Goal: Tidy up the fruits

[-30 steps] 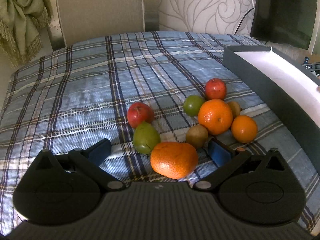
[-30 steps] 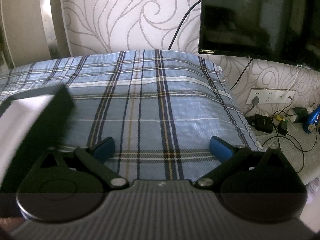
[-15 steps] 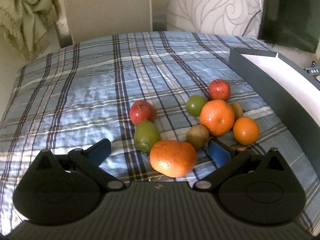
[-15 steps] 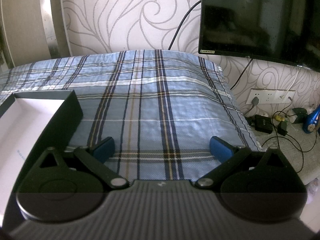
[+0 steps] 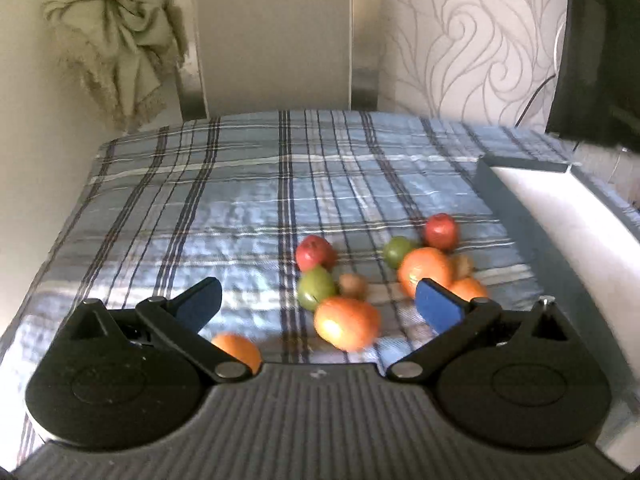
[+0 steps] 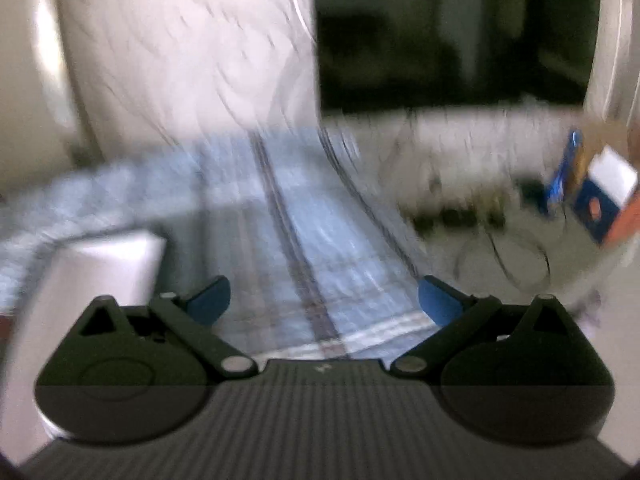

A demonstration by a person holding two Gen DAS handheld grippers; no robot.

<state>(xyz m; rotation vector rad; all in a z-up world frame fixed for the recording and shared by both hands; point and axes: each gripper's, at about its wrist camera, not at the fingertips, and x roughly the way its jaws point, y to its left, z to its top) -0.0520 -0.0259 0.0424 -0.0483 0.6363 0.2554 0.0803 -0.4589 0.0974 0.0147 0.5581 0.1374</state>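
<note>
— Left wrist view first: what's on show?

— The left gripper (image 5: 318, 304) hangs above the plaid bedspread (image 5: 248, 200), jaws spread wide, nothing between them. Below it lies the fruit, all loose on the cloth: a big orange (image 5: 346, 322) nearest, a green pear (image 5: 316, 287) just behind it touching a red apple (image 5: 315, 253), and a small brown kiwi (image 5: 353, 285) beside the pear.

— And further right?

— A second cluster: another orange (image 5: 424, 270), a green apple (image 5: 397, 251), a second red apple (image 5: 440, 231), a smaller orange (image 5: 469, 289) partly behind the blue fingertip (image 5: 436, 306). One more orange (image 5: 236, 350) peeks out by the left finger arm. All a bit smeared with motion.

— The container?

— A dark box (image 5: 516, 216) with a white inside sits at the right edge of the bed, near the fruit. No fruit in the part I can see.

— Now the right wrist view.

— Heavily blurred. No fruit here at all; only this view shows the cables on the floor (image 6: 504, 256) past the bed's edge. The right gripper (image 6: 323, 302) is spread open too, holding nothing, above the cloth. The box (image 6: 100, 264) shows at the left, its white interior bare as far as I can tell. A dark screen (image 6: 452, 36) fills the wall behind.
</note>
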